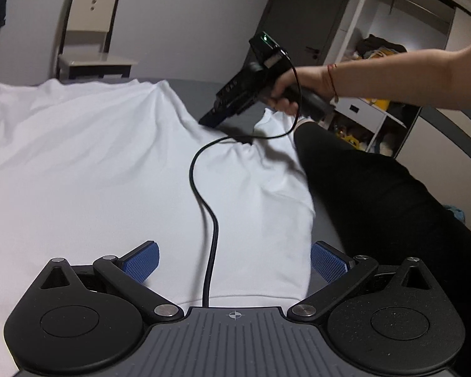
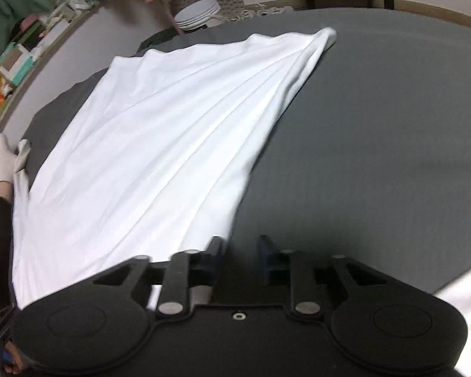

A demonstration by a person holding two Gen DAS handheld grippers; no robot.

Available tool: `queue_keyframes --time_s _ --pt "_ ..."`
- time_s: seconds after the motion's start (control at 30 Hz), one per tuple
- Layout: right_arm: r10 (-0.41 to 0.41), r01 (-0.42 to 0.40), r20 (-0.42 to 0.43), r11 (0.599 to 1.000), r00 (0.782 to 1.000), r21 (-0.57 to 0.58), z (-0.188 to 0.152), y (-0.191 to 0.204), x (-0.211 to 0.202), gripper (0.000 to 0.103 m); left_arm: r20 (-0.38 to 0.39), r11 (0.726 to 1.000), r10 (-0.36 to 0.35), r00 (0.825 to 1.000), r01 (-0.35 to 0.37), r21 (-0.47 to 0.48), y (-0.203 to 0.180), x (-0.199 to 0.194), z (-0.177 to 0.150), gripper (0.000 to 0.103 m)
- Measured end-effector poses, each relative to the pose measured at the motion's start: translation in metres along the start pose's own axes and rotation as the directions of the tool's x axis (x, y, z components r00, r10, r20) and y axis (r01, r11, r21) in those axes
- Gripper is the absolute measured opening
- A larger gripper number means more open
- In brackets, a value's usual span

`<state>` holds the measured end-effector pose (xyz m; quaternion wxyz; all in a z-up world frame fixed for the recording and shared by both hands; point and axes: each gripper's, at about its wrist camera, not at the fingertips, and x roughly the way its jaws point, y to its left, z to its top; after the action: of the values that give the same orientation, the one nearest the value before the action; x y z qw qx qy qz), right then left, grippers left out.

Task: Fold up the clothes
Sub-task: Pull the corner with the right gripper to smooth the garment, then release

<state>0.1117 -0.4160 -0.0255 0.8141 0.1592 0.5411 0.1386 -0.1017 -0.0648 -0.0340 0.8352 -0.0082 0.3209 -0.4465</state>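
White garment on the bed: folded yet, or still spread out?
Spread out, not folded. The white garment lies open across the grey bed with long wrinkles; no part is visibly doubled over.

The left wrist camera is looking low and close across the white shirt (image 1: 94, 157) toward a chair (image 1: 91, 31) and wardrobe. The right wrist camera is facing down, from higher, over the grey bed (image 2: 376, 125). Both are sharing the shirt.
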Motion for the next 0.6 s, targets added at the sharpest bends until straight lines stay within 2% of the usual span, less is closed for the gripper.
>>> queue_keyframes --time_s 0.1,0.2,0.23,0.37,0.47,0.5,0.6 --pt "0.014 -0.015 0.019 0.999 1.0 0.049 -0.005 0.002 0.001 0.017 -0.01 1.0 0.013 1.0 -0.013 0.005 0.001 0.001 0.0 0.103" --pt "-0.006 0.004 0.04 0.998 0.999 0.06 -0.012 0.007 0.005 0.003 -0.014 0.999 0.031 0.999 -0.031 0.013 0.002 0.0 0.0 0.103" --pt "-0.013 0.01 0.042 0.998 0.999 0.064 -0.013 0.009 0.008 0.002 -0.014 0.999 0.037 0.999 -0.036 0.014 0.003 -0.001 0.001 0.103" --pt "-0.147 0.142 0.061 0.987 0.987 0.074 -0.016 0.012 0.007 0.001 -0.016 0.998 0.054 0.998 -0.054 0.013 0.006 -0.002 0.002 0.103" --pt "-0.179 0.172 0.053 0.979 0.982 0.112 -0.019 0.006 0.006 0.001 -0.011 0.998 0.06 0.998 -0.06 0.01 0.008 -0.004 0.003 0.103" --pt "-0.212 0.207 0.042 0.972 0.976 0.109 -0.019 0.007 0.007 0.001 -0.01 0.998 0.061 0.998 -0.061 0.006 0.009 -0.004 0.004 0.103" --pt "-0.228 0.221 0.027 0.962 0.973 0.161 -0.016 0.005 0.004 0.004 -0.016 0.998 0.068 0.998 -0.068 -0.002 0.009 -0.003 0.004 0.103"
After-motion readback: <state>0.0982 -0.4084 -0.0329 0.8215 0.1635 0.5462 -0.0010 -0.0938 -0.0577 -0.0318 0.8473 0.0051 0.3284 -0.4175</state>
